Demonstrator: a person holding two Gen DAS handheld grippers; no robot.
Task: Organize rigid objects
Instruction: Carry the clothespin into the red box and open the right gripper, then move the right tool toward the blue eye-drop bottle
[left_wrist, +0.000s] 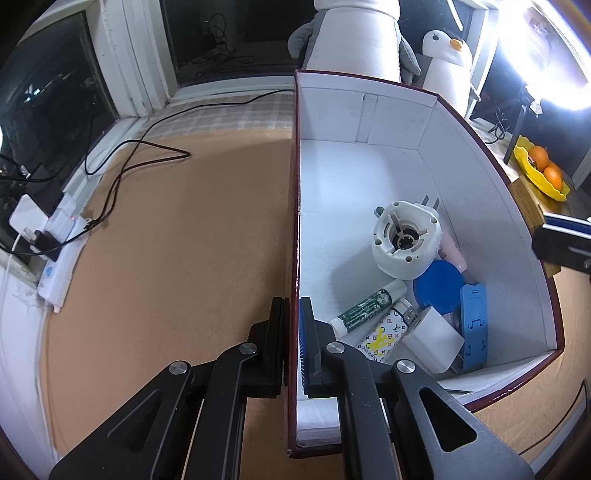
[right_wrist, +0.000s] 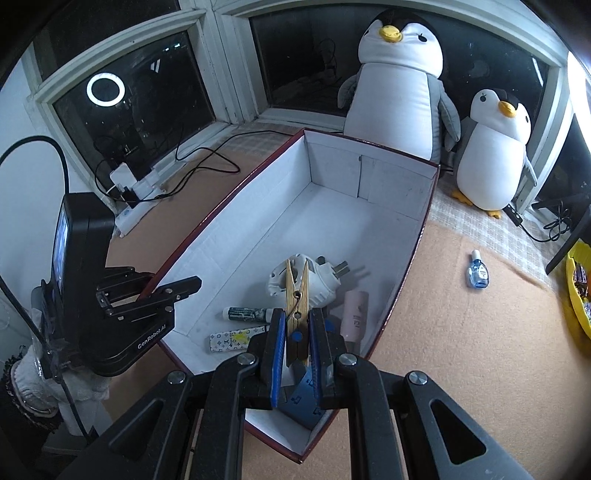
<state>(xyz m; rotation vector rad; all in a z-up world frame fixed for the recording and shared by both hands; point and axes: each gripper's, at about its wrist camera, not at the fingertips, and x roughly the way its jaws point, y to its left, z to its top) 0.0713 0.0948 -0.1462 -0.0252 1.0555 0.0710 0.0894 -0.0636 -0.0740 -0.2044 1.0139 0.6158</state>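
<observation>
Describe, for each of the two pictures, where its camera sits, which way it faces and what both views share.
Left wrist: on the left hand-held gripper, tilted down at the box, its fingers clamping the box's side wall.
Right wrist: on the right hand-held gripper, tilted down over the box, holding a wooden clothespin; the left hand-held gripper and a sleeve show.
Shared: box, white plug adapter, big penguin toy.
</observation>
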